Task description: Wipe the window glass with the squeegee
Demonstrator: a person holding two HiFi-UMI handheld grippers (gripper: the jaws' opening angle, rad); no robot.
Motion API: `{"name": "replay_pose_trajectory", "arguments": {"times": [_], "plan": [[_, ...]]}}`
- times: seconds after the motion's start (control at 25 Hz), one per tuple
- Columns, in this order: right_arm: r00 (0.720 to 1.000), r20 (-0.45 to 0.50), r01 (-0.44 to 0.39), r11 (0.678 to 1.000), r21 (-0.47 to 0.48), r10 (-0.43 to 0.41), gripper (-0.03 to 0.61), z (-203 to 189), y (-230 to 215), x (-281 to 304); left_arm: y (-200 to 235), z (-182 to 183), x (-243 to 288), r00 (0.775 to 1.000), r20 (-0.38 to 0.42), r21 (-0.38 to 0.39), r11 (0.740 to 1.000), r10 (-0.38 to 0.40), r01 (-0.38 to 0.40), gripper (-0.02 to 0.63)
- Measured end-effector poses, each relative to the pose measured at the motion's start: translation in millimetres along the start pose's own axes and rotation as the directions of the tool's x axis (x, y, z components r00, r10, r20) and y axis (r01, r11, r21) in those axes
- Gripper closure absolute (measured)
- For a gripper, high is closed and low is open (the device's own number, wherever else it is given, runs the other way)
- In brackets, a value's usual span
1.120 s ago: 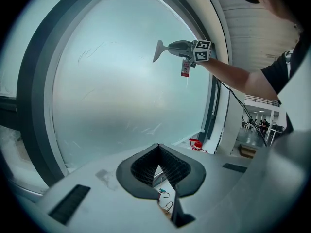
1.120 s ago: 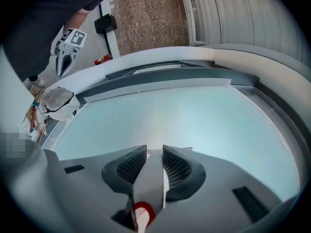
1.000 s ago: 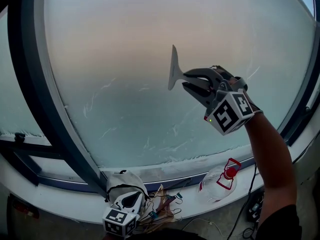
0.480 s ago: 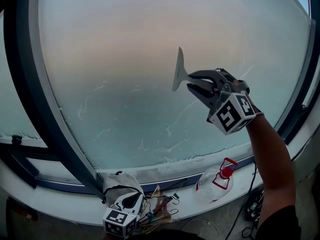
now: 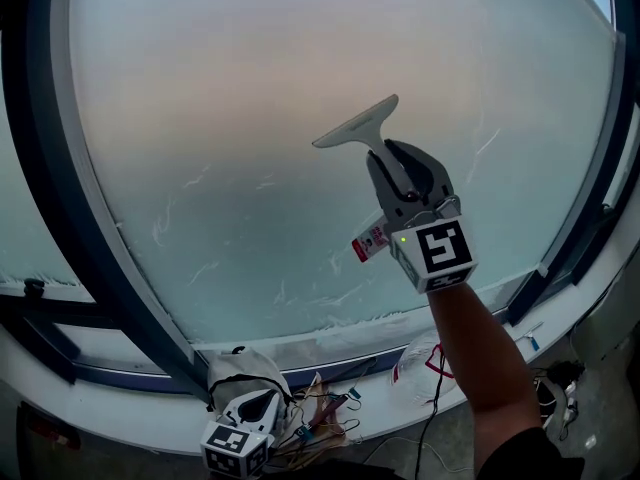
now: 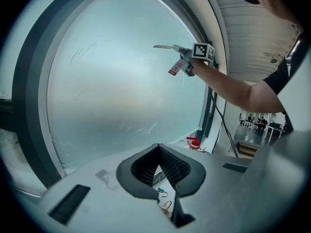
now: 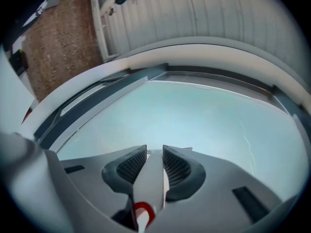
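Note:
The frosted window glass [image 5: 250,118] fills the head view, with smear streaks across its lower half. My right gripper [image 5: 393,163] is raised in front of the glass, shut on the white squeegee [image 5: 357,127], whose blade lies nearly level against the pane, tilted up to the right. In the right gripper view the squeegee handle [image 7: 151,176] is clamped between the two pads. A red-and-white tag [image 5: 370,242] hangs below the gripper. My left gripper [image 5: 238,438] hangs low by the sill, jaws shut with nothing between them [image 6: 156,168]. From there the squeegee [image 6: 165,47] shows far up on the glass [image 6: 121,91].
A dark window frame [image 5: 60,218] curves down the left side, and another frame bar [image 5: 590,208] runs at the right. On the white sill [image 5: 120,403] lie a white cloth bundle [image 5: 245,373], tangled wires [image 5: 325,413] and a clear spray bottle with a red trigger [image 5: 420,360].
The right gripper has turned: the squeegee blade went from standing upright to lying nearly level, and the gripper shifted slightly left. The left gripper stayed low.

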State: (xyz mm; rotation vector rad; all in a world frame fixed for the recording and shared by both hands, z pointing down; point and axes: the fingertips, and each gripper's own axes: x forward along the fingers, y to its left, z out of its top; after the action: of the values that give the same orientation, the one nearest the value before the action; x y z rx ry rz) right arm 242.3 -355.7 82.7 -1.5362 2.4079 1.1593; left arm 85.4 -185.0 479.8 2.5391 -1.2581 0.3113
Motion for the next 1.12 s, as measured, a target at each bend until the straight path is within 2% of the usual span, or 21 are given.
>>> {"name": "replay_pose_trajectory", "arguments": {"times": [0.08,0.2,0.28,0.36,0.64,0.84,1.12], "plan": [[0.994,0.012,0.103,0.982,0.160,-0.106,0.486,-2,-13,-3,1,0,-2,1.000,-0.001,0.001,1.000,0.004,-0.004,0.614],[0.970,0.001,0.223,0.895,0.388,-0.242,0.486,-1,-33,-5,0,2,-6,1.000,0.002,-0.007,1.000,0.005,-0.005,0.614],[0.957,-0.013,0.264,0.845,0.465,-0.291,0.486,2,-38,-1,1,1,-9,1.000,0.001,-0.008,1.000,0.006,-0.006,0.614],[0.949,-0.024,0.286,0.822,0.492,-0.316,0.486,7,-37,6,3,-2,-11,1.000,-0.004,-0.012,1.000,0.008,-0.008,0.614],[0.953,-0.022,0.278,0.845,0.457,-0.302,0.486,17,-24,25,18,-4,-25,1.000,-0.005,-0.020,1.000,0.022,-0.022,0.614],[0.957,-0.040,0.275,0.860,0.430,-0.286,0.486,8,-12,25,35,-11,-30,0.999,-0.020,-0.018,0.999,0.029,-0.029,0.614],[0.963,-0.060,0.262,0.870,0.419,-0.261,0.486,-6,5,16,39,-15,-28,0.999,-0.034,-0.008,1.000,-0.002,0.002,0.614]]}}
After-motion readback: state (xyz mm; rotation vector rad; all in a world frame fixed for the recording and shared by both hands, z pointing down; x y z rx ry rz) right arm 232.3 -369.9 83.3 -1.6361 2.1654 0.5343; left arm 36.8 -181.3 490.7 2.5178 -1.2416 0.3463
